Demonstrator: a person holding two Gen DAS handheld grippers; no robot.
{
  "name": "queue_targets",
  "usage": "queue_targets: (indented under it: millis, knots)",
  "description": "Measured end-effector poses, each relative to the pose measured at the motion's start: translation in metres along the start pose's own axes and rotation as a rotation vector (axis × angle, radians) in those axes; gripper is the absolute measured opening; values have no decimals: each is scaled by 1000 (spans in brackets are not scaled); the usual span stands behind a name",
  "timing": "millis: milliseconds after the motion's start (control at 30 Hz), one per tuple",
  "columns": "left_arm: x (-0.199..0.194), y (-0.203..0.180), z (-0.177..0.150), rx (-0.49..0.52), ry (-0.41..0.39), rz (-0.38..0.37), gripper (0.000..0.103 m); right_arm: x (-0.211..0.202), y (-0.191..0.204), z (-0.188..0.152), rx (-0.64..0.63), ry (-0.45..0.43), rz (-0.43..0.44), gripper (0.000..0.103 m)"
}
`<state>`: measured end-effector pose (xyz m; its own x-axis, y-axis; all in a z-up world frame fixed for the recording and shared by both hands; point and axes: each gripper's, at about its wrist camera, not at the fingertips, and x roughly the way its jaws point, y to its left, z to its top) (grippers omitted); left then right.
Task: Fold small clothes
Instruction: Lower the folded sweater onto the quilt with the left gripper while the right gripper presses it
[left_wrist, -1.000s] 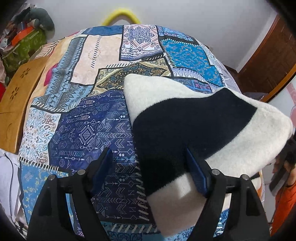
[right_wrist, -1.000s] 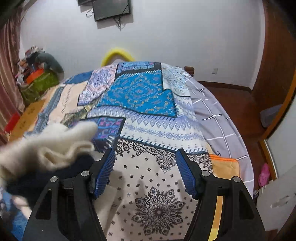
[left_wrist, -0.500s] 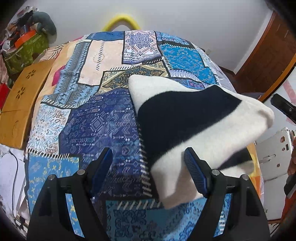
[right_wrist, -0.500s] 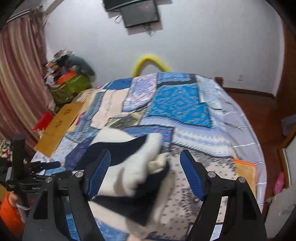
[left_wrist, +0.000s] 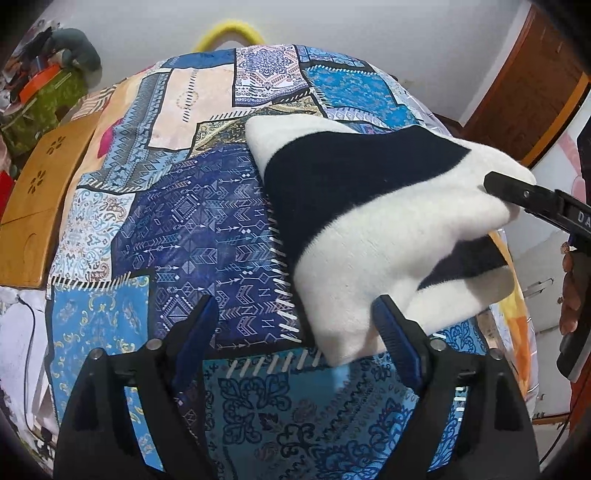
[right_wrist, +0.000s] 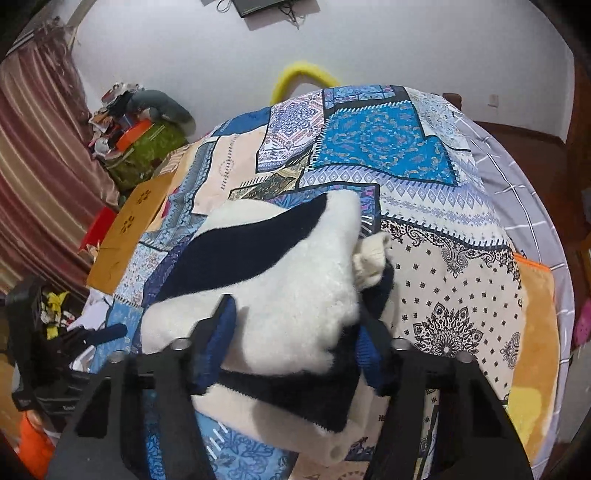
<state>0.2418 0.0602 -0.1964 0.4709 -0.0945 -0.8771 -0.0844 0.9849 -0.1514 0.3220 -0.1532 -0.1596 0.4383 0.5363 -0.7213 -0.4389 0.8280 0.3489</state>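
Note:
A folded fluffy white garment with black bands (left_wrist: 369, 229) lies on the patchwork bedspread (left_wrist: 192, 229). In the left wrist view my left gripper (left_wrist: 295, 332) is open and empty, its right finger beside the garment's near white edge. The right gripper shows there at the garment's right edge (left_wrist: 517, 195). In the right wrist view my right gripper (right_wrist: 295, 332) has its jaws around the near end of the garment (right_wrist: 288, 280), with the thick fabric between the blue pads. A cream cuff (right_wrist: 369, 258) sticks out at the right.
A wooden lap table (left_wrist: 40, 192) lies at the bed's left edge. A cluttered green bag (right_wrist: 147, 144) stands by the curtain. An orange towel (right_wrist: 532, 332) lies at the bed's right side. A yellow hoop (right_wrist: 303, 74) stands behind the bed.
My right gripper has moved in over the garment and narrowed its jaws around the near end. My left gripper has drawn back a little and stays open.

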Motion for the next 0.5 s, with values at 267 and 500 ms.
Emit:
queue_targets:
  millis: [267,500]
  knots:
    - [8,-16,-4,57,35,13,88,-19,4,2,-17,-53,32,19]
    - [16,-17,-6,52,62,32,88,-55,30,2,-101,-146,64,18]
